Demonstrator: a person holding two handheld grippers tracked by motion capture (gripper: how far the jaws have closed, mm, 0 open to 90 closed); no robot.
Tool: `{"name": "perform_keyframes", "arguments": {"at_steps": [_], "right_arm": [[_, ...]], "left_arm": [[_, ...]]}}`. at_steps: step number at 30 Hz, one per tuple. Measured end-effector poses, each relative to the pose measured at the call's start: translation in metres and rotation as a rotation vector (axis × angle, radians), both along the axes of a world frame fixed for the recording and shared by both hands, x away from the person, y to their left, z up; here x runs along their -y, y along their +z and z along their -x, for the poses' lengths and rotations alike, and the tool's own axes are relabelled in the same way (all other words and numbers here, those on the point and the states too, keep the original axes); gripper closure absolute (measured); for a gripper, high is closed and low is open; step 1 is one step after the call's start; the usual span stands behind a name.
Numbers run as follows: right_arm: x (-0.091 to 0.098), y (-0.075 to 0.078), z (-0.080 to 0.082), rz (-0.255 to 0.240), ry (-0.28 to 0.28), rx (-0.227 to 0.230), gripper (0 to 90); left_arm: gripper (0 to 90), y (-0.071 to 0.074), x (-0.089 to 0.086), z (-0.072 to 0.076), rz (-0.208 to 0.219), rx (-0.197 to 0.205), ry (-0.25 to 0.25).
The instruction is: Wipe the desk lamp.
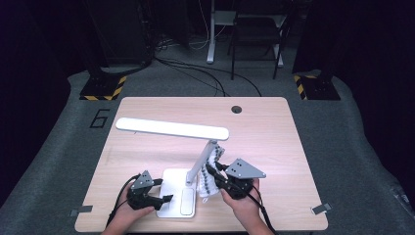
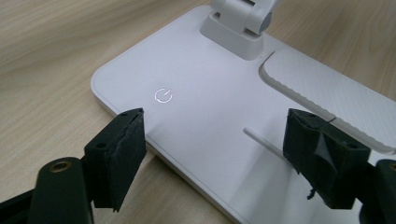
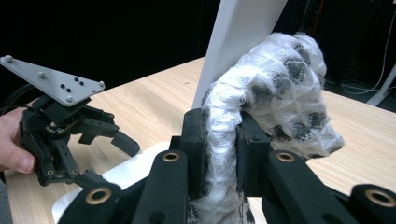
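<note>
— White and fuzzy, that cloth [image 3: 280,88] sat right between the jaws of your right gripper [image 3: 219,140]. Where was it?

— It was beside the lamp's arm [image 1: 200,161], over the wooden table [image 1: 274,137]. Your right gripper pinched it tight.

— And your left gripper [image 2: 215,140]?

— It hung low over the lamp base [image 2: 201,84], near the little power sign [image 2: 163,95]. You had its jaws spread wide, with nothing held between them.

- Wooden desk [image 1: 274,147] with a round cable hole [image 1: 237,109] at its far edge.
- Black-and-yellow striped bases [image 1: 103,88] on the floor, far left and far right.
- White stand leg [image 1: 211,44] far behind.
</note>
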State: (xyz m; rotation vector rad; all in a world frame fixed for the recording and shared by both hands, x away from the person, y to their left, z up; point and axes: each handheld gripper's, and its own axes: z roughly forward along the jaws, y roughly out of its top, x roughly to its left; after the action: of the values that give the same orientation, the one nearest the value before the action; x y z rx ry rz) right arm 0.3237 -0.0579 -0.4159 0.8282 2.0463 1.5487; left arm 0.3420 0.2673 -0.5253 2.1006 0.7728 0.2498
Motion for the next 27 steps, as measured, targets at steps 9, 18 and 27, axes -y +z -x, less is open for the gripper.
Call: {"name": "perform_keyframes", "arguments": {"at_steps": [9, 18, 27], "right_arm": [[-0.006, -0.013, -0.001, 0.018, 0.025, -0.019, 75.8], [-0.018, -0.034, -0.003, 0.046, 0.046, -0.069, 75.8], [-0.029, -0.057, -0.010, 0.109, 0.069, -0.110, 75.8]], "left_arm": [[18.7, -0.002, -0.002, -0.001, 0.022, -0.020, 0.007], [19.4, -0.001, -0.001, 0.001, 0.012, -0.002, 0.019], [19.8, -0.002, 0.000, 0.001, 0.014, 0.000, 0.027]]}}
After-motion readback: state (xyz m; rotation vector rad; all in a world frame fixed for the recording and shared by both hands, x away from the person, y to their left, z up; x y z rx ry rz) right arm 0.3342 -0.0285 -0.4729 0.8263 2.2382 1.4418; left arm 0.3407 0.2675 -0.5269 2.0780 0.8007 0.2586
